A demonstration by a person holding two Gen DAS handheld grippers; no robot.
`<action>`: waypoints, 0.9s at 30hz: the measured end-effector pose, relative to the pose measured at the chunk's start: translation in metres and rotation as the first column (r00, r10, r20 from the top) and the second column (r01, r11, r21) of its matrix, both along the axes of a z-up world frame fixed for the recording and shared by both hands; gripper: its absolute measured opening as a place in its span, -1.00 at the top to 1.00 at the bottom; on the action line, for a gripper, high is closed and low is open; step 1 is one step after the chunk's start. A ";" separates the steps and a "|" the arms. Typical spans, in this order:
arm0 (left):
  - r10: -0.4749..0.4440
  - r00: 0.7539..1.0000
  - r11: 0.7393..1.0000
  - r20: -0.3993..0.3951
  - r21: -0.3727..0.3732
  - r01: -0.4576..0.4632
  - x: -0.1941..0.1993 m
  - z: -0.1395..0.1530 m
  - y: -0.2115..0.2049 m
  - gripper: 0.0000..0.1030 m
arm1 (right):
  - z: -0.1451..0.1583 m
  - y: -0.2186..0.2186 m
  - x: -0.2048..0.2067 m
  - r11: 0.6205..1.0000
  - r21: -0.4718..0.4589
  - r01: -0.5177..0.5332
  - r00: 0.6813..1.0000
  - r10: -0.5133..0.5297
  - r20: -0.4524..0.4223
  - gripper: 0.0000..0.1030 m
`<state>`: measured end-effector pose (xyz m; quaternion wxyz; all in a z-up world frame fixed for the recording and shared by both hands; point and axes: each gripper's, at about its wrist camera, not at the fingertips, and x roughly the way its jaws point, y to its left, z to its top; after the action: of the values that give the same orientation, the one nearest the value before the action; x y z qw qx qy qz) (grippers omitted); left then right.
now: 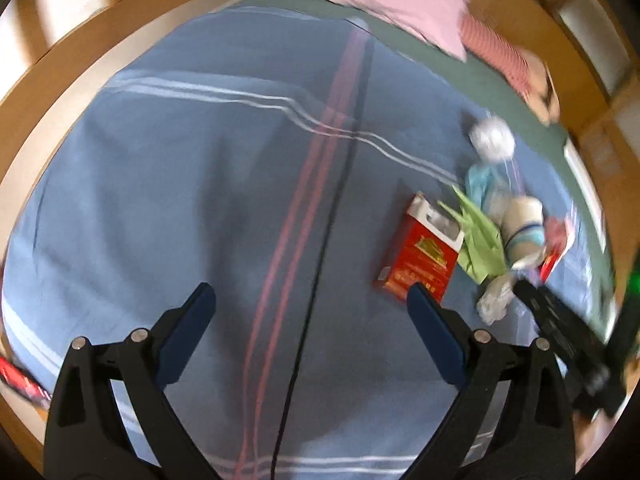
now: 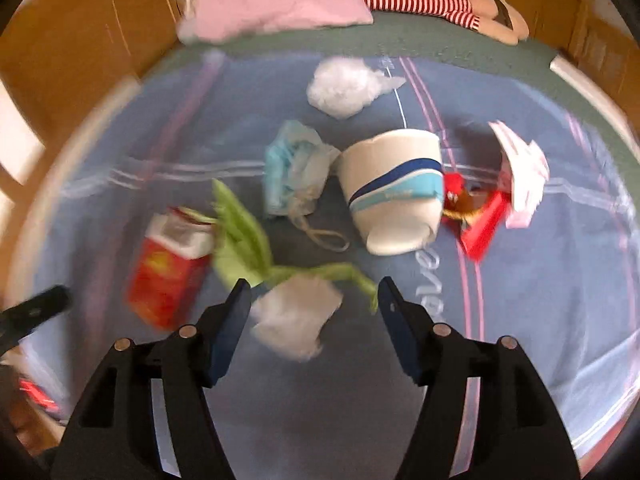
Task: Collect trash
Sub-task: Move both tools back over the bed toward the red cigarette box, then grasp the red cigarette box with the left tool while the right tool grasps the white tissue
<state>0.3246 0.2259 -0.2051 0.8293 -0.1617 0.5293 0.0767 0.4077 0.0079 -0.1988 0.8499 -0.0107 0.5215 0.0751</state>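
Right claw (image 2: 314, 300) released, jaws spread either side of white wad (image 2: 295, 320) on blanket (image 2: 520, 320), not pinching. Wad lies dead ahead, long axis roughly across jaws. Left claw (image 1: 312, 304) released, empty, farther off.

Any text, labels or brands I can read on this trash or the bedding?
"ene": part of a white word on the blanket, rest cut off.
Red cigarette pack: gold emblem and print, too blurred to read.
Paper cup: small print on its blue band, unreadable.

White crumpled tissue (image 2: 295, 317) lies between the right gripper's (image 2: 314, 300) spread fingers (image 2: 236, 312).
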 end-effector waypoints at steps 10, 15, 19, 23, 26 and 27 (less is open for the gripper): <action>-0.058 0.998 0.998 -0.005 -0.020 0.058 0.029 -0.015 0.000 -0.86 | -0.018 -0.013 -0.021 0.994 0.096 -0.049 0.993 0.058 -0.101 0.45; -0.263 0.965 0.964 0.011 0.032 0.262 0.046 -0.020 -0.052 -0.87 | -0.002 -0.047 -0.052 0.998 0.057 -0.028 0.996 0.032 -0.078 0.37; -0.355 0.934 0.916 -0.040 0.184 0.356 0.060 -0.030 -0.092 -0.87 | -0.010 -0.064 -0.068 1.000 0.029 -0.003 0.995 0.006 -0.102 -0.14; -0.380 0.918 0.885 -0.114 0.243 0.397 0.069 -0.048 -0.106 -0.61 | -0.010 -0.077 -0.084 0.999 0.028 0.030 0.994 -0.027 -0.101 -0.39; -0.369 0.923 0.905 -0.113 0.181 0.384 0.069 -0.053 -0.097 -0.24 | -0.011 -0.075 -0.085 0.999 0.010 0.035 0.994 -0.034 -0.101 -0.39; -0.364 0.925 0.910 -0.107 0.169 0.377 0.068 -0.050 -0.094 -0.17 | -0.011 -0.073 -0.085 0.999 0.006 0.032 0.995 -0.031 -0.099 -0.39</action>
<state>0.3929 0.1316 -0.2552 0.8204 0.0230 0.5706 -0.0269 0.3225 -0.0656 -0.2100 0.8242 0.0045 0.5626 0.0642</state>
